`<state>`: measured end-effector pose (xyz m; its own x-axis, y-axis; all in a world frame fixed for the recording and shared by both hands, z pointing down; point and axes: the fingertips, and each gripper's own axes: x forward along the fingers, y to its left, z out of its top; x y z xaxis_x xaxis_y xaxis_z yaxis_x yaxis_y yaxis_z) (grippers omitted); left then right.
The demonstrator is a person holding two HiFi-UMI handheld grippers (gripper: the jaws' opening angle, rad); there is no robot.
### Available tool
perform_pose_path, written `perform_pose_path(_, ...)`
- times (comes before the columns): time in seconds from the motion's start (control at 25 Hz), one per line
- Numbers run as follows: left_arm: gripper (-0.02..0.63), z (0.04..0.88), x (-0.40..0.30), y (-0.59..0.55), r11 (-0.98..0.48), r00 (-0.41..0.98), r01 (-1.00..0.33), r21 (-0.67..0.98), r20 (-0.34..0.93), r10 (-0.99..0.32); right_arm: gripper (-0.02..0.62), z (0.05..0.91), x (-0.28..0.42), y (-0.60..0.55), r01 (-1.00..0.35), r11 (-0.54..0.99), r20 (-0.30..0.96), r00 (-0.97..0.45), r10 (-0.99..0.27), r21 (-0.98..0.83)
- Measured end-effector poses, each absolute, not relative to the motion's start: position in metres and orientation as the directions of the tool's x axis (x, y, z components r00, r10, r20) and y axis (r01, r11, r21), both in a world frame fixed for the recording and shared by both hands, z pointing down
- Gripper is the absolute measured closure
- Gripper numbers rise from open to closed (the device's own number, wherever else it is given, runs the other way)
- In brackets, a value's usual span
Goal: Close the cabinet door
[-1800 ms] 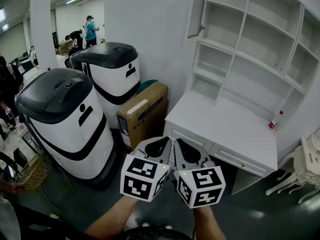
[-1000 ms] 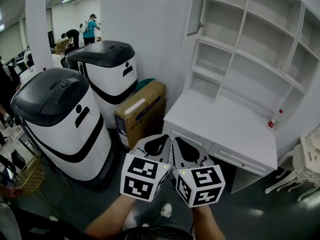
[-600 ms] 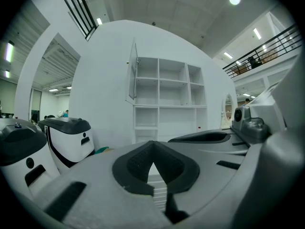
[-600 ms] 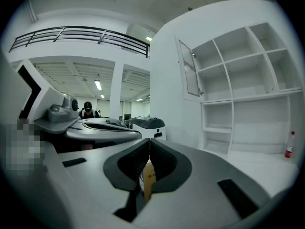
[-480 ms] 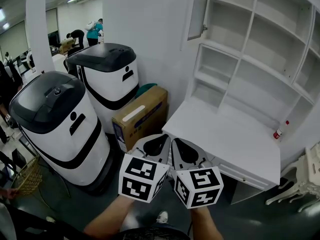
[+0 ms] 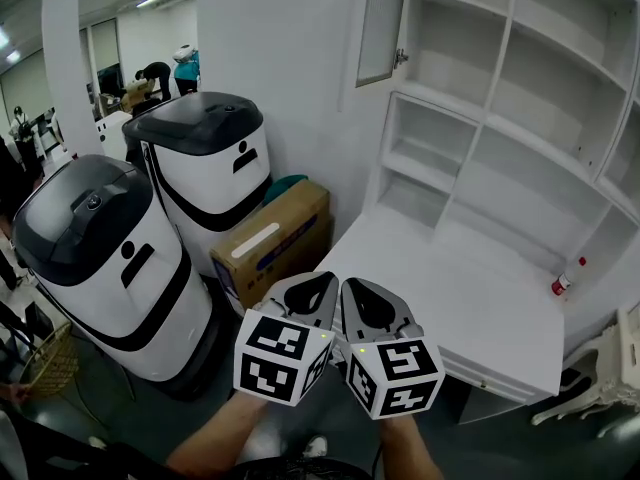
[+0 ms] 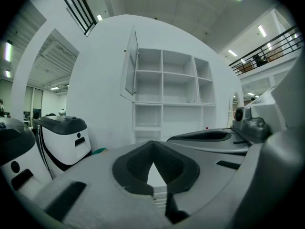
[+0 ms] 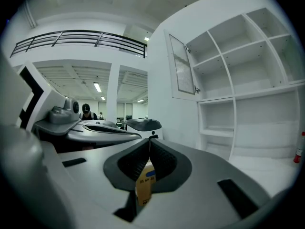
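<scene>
Cabinet door (image 6: 381, 25) ajar, above left tool (image 6: 322, 280), right tool (image 6: 354, 285)

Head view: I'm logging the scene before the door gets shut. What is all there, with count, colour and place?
white shelf cabinet: one, white, upper right, above the desk
glass-panelled cabinet door: one, white frame, open, cabinet's left edge
flat-topped white desk: one, white, below the shelves
small red-and-white bottle: one, desk's right end
rounded white-and-black machines: two, left
brown cardboard box: one, between machines and desk
wicker basket: one, tan, lower left
left gripper: one, grey, shut, bottom centre
right gripper: one, grey, shut, beside it
</scene>
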<state>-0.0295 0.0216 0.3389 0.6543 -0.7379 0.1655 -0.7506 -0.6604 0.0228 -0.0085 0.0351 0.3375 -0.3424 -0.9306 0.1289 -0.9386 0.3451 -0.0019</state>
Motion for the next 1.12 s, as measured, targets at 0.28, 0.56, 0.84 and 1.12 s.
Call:
perform_pose_path(0.28, 0.597, 0.334, -0.01, -0.004, -0.634, 0.624, -0.773, 0.001, 0.178, -0.761, 0.576, 0.331, 0.012, 0.007, -0.923, 0.385, 0.111, -0.385, -0.916, -0.017)
perform_pose_path(0.56, 0.597, 0.325, -0.013, -0.03, -0.607, 0.598, -0.795, 0.0, 0.173, -0.783, 0.575, 0.313, 0.015, -0.015, -0.908, 0.419, 0.074, -0.419, -0.905, -0.011)
perform_pose_path(0.84, 0.597, 0.321, -0.009, -0.067, -0.61, 0.6, -0.792, -0.007, 0.175, -0.781, 0.575, 0.31, 0.019, -0.05, -0.909, 0.416, 0.083, -0.413, -0.907, 0.018)
perform_pose_path(1.12, 0.597, 0.314, -0.007, -0.124, -0.634, 0.624, -0.773, -0.015, 0.164, -0.764, 0.575, 0.303, 0.026, -0.102, -0.924, 0.382, 0.068, -0.38, -0.923, 0.022)
